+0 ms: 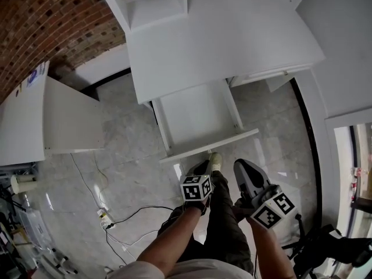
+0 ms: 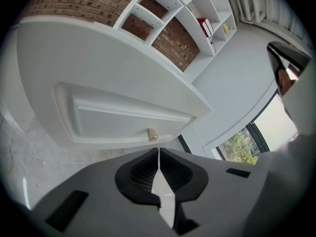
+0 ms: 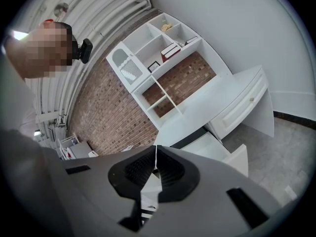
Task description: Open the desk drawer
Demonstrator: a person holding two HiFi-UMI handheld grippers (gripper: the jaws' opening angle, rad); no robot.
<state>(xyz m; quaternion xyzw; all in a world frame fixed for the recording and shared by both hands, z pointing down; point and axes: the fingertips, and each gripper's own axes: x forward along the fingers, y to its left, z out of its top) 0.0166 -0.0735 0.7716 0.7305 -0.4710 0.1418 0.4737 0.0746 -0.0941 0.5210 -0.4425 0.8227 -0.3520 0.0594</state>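
Drawer stands pulled well out from the desk's front edge, so opening looks done; left gripper, jaws together and empty, sits just short of the knob, right gripper likewise closed on nothing, and the next move is probably just backing away.

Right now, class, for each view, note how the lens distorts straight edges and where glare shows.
Head view: desk edges bow outward, glossy floor carries glare. Left gripper view: black circular surround, drawer front curves, window brightest. Right gripper view: same surround, shelf unit bends and leans.
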